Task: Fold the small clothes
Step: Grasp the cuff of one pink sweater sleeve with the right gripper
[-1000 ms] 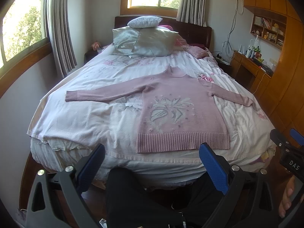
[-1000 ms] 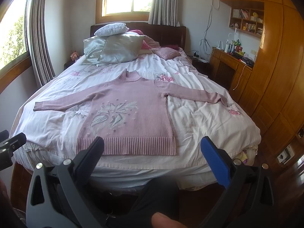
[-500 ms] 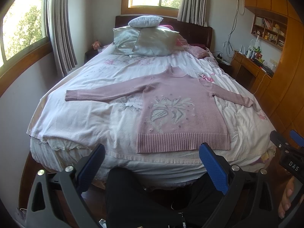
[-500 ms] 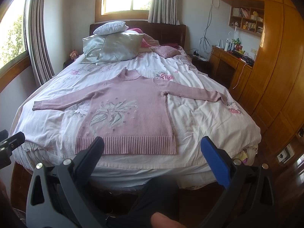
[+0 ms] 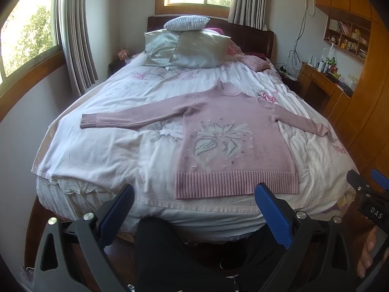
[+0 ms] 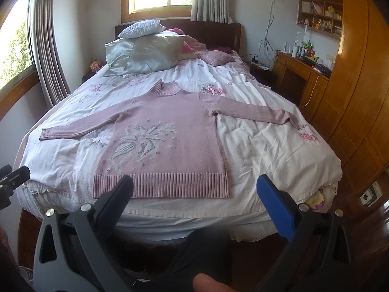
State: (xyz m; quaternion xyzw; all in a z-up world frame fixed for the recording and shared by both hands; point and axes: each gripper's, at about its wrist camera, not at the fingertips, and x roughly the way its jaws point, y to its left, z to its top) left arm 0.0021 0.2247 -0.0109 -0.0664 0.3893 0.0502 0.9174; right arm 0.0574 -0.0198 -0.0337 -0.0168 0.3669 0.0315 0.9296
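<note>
Sunlit bedroom ahead of us: curtained wooden-framed windows on the left wall and behind the dark headboard, and a wide bed under a white floral-printed cover (image 5: pixel 102 150) fills the middle.

Starting at the left, our left gripper (image 5: pixel 194 209) hangs short of the foot of the bed, its blue-padded fingers (image 5: pixel 272 214) spread wide apart with nothing between them. It touches nothing.

Moving across, we see the pink knitted sweater with a pale leaf pattern on the chest (image 5: pixel 233 141) lying flat and face up on the cover, both sleeves stretched out to the sides, ribbed hem nearest us at the foot edge, high collar pointing towards the headboard. Beyond it, two silvery satin pillows (image 5: pixel 192 48) lean at the head of the bed with a small striped cushion (image 5: pixel 186 22) on top.

On to our right gripper (image 6: pixel 194 202): it too sits off the foot of the bed, fingers (image 6: pixel 274 206) wide apart and empty, the sweater's hem just beyond the left one in the right wrist view.

Far right, an orange-brown wooden desk and wardrobe unit (image 6: pixel 345 92) lines the wall, small items crowding the desk and the shelf above it.
</note>
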